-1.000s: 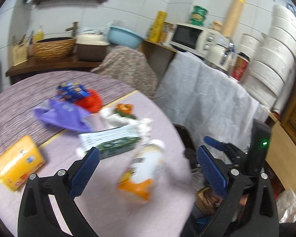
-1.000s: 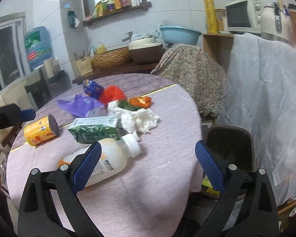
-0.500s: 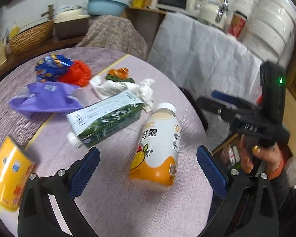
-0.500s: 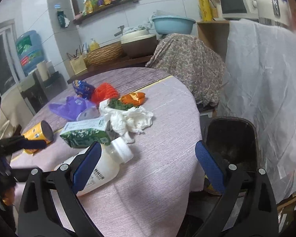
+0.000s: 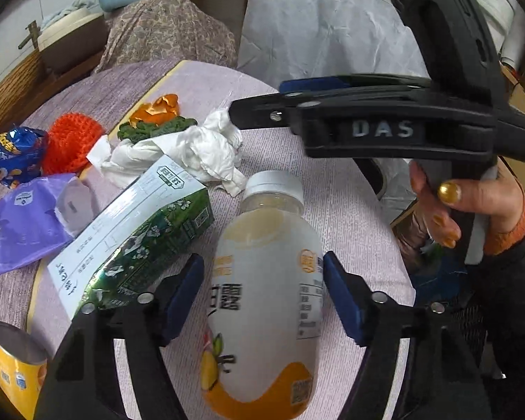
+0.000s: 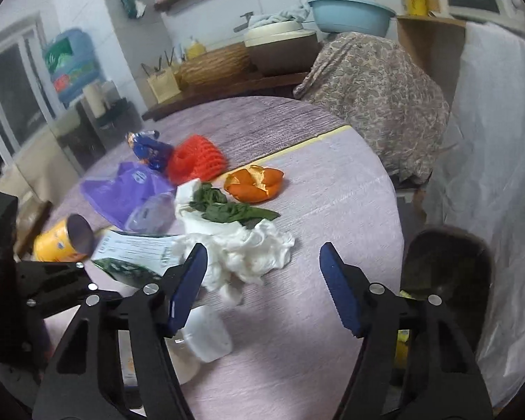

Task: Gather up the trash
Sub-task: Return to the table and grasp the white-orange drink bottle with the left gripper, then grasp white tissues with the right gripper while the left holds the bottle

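A white and orange drink bottle (image 5: 266,301) lies on the round table (image 5: 318,189), cap pointing away. My left gripper (image 5: 262,290) is open with its blue pads on either side of the bottle's body, not pressing it. My right gripper (image 6: 262,287) is open above the table, just short of the crumpled white tissue (image 6: 248,255); it also shows from the side in the left wrist view (image 5: 255,115). A green and white carton (image 5: 133,234) lies left of the bottle. The bottle's cap end (image 6: 206,336) shows under my right gripper's left finger.
Orange peel (image 6: 255,182), green leaves (image 6: 231,210), a red net ball (image 6: 196,161), a purple bag (image 6: 129,192), a blue wrapper (image 6: 147,147) and a yellow can (image 6: 63,241) lie on the table. A dark trash bin (image 6: 448,273) stands below the table's right edge.
My left gripper has moved forward and down so the bottle now lies between its narrowed fingers. My right gripper has moved left and forward over the table toward the tissue.
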Motion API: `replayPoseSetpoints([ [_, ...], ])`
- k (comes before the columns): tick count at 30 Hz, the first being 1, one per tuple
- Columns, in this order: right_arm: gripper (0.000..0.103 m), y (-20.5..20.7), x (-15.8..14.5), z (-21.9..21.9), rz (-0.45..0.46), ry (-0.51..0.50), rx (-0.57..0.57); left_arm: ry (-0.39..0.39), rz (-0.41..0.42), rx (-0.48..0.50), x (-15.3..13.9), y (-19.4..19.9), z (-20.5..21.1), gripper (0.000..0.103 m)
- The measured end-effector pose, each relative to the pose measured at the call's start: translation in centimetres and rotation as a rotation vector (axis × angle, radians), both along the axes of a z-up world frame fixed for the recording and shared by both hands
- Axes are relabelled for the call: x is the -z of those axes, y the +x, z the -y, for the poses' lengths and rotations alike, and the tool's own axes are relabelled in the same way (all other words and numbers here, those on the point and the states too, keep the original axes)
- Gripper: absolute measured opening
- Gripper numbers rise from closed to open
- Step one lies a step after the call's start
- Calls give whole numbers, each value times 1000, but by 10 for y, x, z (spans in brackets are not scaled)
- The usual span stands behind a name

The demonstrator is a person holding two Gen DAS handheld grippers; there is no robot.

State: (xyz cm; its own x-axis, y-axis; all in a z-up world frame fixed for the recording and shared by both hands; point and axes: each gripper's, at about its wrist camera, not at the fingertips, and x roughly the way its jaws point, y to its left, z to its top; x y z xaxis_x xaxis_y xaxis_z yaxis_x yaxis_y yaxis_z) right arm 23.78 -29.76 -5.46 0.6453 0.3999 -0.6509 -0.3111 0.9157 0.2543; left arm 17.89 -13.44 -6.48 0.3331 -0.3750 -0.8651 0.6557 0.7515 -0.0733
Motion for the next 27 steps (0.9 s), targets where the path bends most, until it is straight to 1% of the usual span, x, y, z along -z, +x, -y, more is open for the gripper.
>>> replayPoseSetpoints([
  [2,61,8,4,-3,-3,-18,-13,-10,-3,-11,0,0,-1,62],
  [4,59,16,7,-1,-24,7,-16,-22,-6,-17,0,-1,-4,62],
  [7,58,22,11,-1,-31,33,-24,-51,-17,-43,0,-2,-12,62],
  [9,53,25,15,-5,-41,28,-36,-69,-19,-57,0,-4,-15,62],
  [10,48,27,18,-7,-49,27,-44,-76,-18,-65,0,-6,-18,62],
  [11,39,28,21,-9,-62,34,-55,-84,-18,-73,1,-7,-20,62],
  [12,33,29,23,-9,-69,41,-60,-95,-21,-80,0,-8,-22,62],
  [13,21,29,24,-9,-72,53,-63,-106,-24,-86,-1,-9,-24,62],
  [14,17,29,25,-8,-69,69,-62,-119,-26,-93,-1,-11,-28,62],
  [16,15,26,23,-5,-59,89,-57,-136,-29,-104,-2,-13,-32,62],
  [20,13,14,17,-4,-24,77,-44,-171,-36,-132,-4,-17,-42,62],
  [23,11,0,8,6,4,125,-23,-202,-35,-152,-6,-22,-50,62],
  [27,11,-23,-6,15,61,130,-9,-242,-22,-162,-12,-28,-56,62],
])
